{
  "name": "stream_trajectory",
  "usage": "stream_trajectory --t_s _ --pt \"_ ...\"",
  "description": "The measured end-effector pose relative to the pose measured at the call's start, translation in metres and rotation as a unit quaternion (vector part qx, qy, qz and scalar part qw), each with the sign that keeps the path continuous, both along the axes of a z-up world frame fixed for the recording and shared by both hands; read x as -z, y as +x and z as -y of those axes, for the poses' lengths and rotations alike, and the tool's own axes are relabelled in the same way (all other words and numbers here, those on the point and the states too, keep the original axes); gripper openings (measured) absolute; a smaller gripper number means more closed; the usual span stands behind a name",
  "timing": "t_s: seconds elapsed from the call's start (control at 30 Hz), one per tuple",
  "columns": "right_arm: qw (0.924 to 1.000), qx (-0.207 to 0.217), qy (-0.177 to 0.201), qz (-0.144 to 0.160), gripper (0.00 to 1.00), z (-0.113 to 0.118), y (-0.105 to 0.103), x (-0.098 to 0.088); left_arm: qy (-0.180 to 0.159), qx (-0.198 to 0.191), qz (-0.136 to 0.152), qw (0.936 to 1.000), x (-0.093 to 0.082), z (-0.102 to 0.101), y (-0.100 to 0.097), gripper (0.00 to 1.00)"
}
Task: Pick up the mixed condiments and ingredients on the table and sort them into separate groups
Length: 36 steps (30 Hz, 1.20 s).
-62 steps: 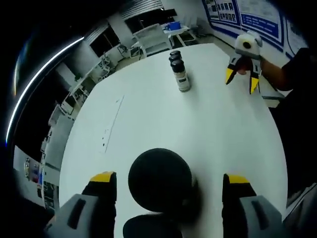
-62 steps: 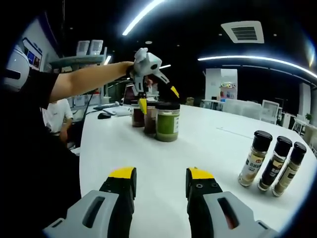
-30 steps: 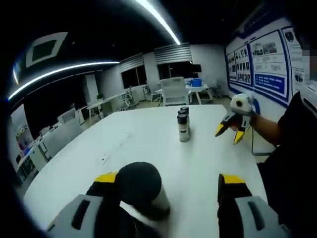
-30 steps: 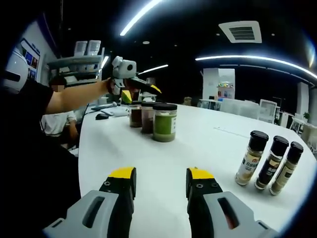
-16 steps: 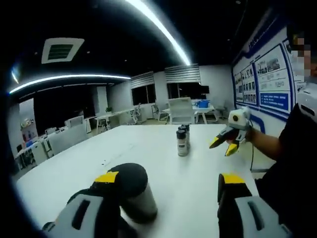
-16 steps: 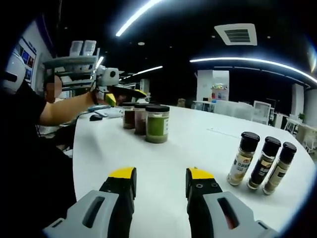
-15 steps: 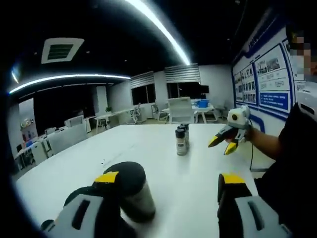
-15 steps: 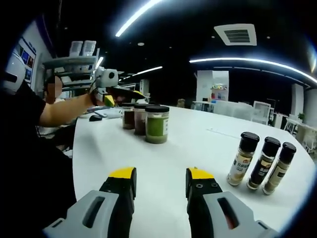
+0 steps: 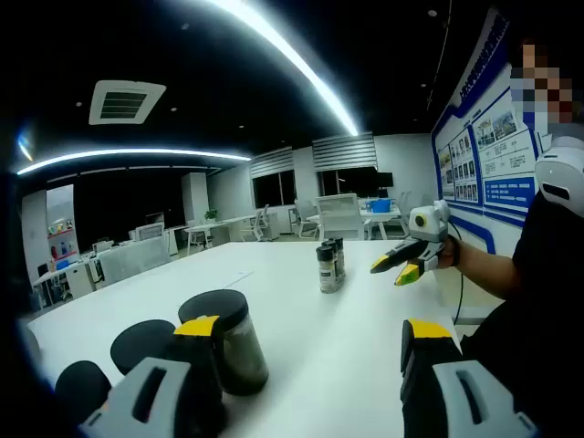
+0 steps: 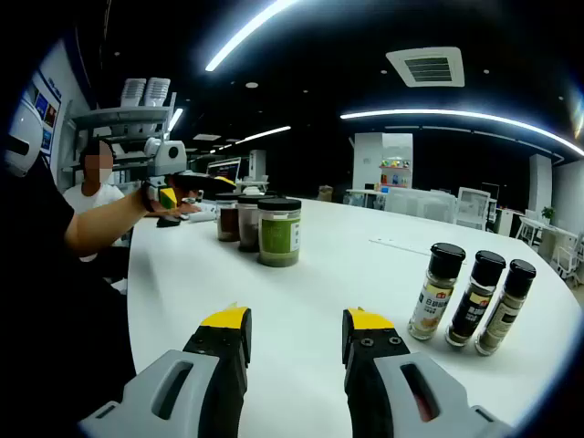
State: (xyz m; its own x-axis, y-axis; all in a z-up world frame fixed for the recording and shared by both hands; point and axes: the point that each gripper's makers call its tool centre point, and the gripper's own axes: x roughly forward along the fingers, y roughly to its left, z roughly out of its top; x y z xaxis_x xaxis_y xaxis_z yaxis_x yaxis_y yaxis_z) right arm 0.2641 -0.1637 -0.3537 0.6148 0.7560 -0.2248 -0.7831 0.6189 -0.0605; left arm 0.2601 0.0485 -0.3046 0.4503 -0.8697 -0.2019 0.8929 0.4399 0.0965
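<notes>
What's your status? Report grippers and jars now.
Left gripper open, beside the nearest wide jar, holding nothing. Right gripper open, empty, above bare table. Three wide jars grouped; three slim spice bottles grouped. Nothing in the way.

Low in the frame, the left gripper point(image 9: 306, 333), grey with yellow-tipped jaws, stands wide open over the white round table point(image 9: 365, 310). Against its left jaw sits a black-lidded clear jar of dark contents point(image 9: 226, 339), with two more black jar lids point(image 9: 144, 345) at lower left. Mid-frame, a tight cluster of small black-capped spice bottles point(image 9: 329, 266) stands upright. At right of centre, the right gripper point(image 9: 394, 269) hangs above the table, its yellow tips parted and empty, in a hand point(image 9: 444, 253) reaching from the right edge.
</notes>
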Motion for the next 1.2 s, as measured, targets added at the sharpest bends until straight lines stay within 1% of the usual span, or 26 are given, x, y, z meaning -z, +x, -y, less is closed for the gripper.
stream_trajectory --t_s 0.07,0.13,0.27,0.4,0.47,0.5,0.53,0.57,0.63,0.7,0.83,0.97,1.07,1.2 --pt "1.0000 0.003 -0.001 0.000 0.41 0.002 0.000 0.001 -0.007 -0.010 -0.008 0.9999 0.005 -0.004 -0.002 0.79" --pt "1.0000 0.003 -0.001 -0.001 0.41 0.002 0.000 0.001 -0.027 -0.020 -0.020 0.9992 0.008 -0.007 -0.008 0.78" --pt "1.0000 0.001 -0.001 0.002 0.41 0.000 0.000 -0.001 -0.030 -0.031 -0.018 0.9989 0.012 -0.013 -0.017 0.77" --pt "1.0000 -0.003 -0.003 0.005 0.41 -0.005 -0.001 -0.003 -0.047 -0.044 -0.024 0.9977 0.017 -0.021 -0.024 0.77" --pt "1.0000 -0.005 -0.006 0.006 0.41 -0.006 -0.002 -0.003 -0.049 -0.055 -0.026 0.9969 0.023 -0.027 -0.027 0.77" --pt "0.9999 -0.005 -0.006 0.006 0.41 -0.006 -0.002 -0.003 -0.044 -0.070 -0.031 0.9961 0.028 -0.033 -0.028 0.77" --pt "1.0000 -0.005 -0.006 0.006 0.41 -0.006 -0.002 -0.003 -0.042 -0.076 -0.028 0.9958 0.030 -0.035 -0.031 0.77" --pt "1.0000 -0.005 -0.006 0.005 0.41 -0.006 -0.001 -0.003 -0.044 -0.077 -0.026 0.9957 0.030 -0.037 -0.033 0.76" --pt "0.9999 -0.005 -0.008 0.005 0.41 -0.006 -0.002 -0.003 -0.051 -0.082 -0.030 0.9948 0.030 -0.039 -0.039 0.76" --pt "0.9999 -0.007 -0.010 0.004 0.41 -0.006 -0.002 -0.002 -0.057 -0.092 -0.030 0.9937 0.030 -0.041 -0.041 0.75" --pt "0.9999 -0.009 -0.011 0.003 0.41 -0.007 -0.003 -0.001 -0.071 -0.103 -0.036 0.9915 0.034 -0.042 -0.043 0.74" --pt "0.9998 -0.011 -0.014 0.001 0.41 -0.010 -0.003 0.001 -0.075 -0.106 -0.042 0.9907 0.037 -0.037 -0.042 0.73" --pt "0.9998 -0.015 -0.014 0.001 0.41 -0.012 -0.005 0.002 -0.073 -0.100 -0.035 0.9917 0.035 -0.032 -0.045 0.73" --pt "0.9997 -0.015 -0.018 -0.001 0.41 -0.012 -0.004 0.005 -0.073 -0.095 -0.036 0.9922 0.036 -0.029 -0.045 0.73"
